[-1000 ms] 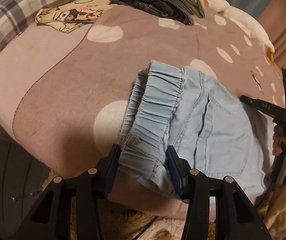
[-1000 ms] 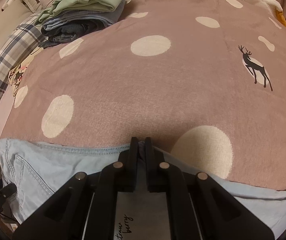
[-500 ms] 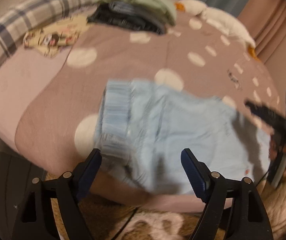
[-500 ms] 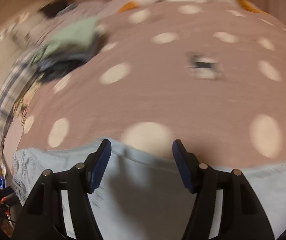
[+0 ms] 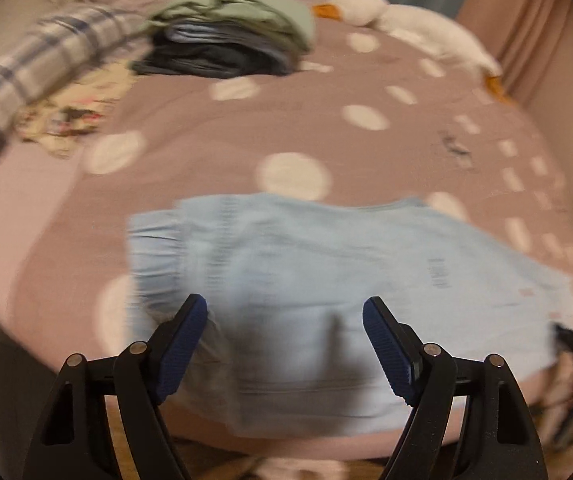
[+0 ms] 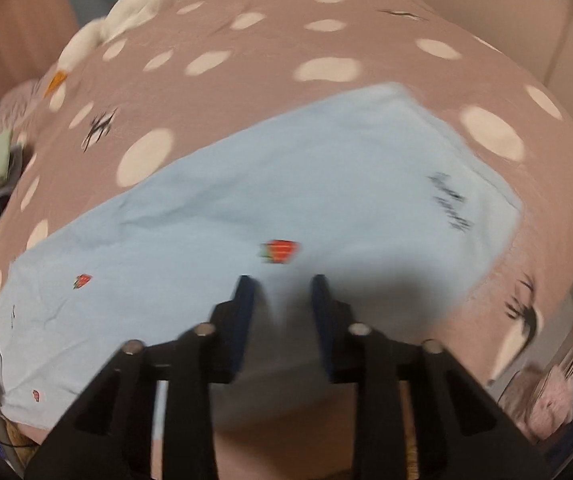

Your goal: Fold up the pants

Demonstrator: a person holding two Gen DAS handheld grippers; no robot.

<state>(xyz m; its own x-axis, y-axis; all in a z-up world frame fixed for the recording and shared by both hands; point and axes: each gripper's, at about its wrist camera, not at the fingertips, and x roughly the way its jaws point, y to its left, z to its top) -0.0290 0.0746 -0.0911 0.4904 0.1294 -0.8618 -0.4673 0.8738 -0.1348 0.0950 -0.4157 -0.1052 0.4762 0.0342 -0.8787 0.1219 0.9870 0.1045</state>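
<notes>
Left wrist view. The left tongs (image 5: 285,344) stood wide open above the near edge of the bed (image 5: 190,168), with nothing between the blue pads (image 5: 180,346). The light-blue pants (image 5: 326,280) lay flat on the spotted cover just beyond them, with the gathered waistband (image 5: 154,248) to the left and the leg end running off to the right. At the far side of the bed lay a stack of folded clothes (image 5: 230,36) and a white plush goose (image 5: 414,28). We saw no container in this view; the stack served, in our judgement, as the place for finished items. The picture was smeared by motion, so seams and pockets could not be read.

Right wrist view. The right tongs (image 6: 282,316) hung over the pants (image 6: 266,200) near the leg end (image 6: 426,152), their jaws closing with a narrow gap between the pads and no cloth caught in it. The printed lettering (image 6: 450,204) and a small strawberry motif (image 6: 280,250) faced upward. No container showed here either.

We judged the step in hand to be a fresh grip for the next fold. To do it well, each pair of tongs should take both layers at an outer corner, lift level, and lay edge upon edge without dragging the cover.
</notes>
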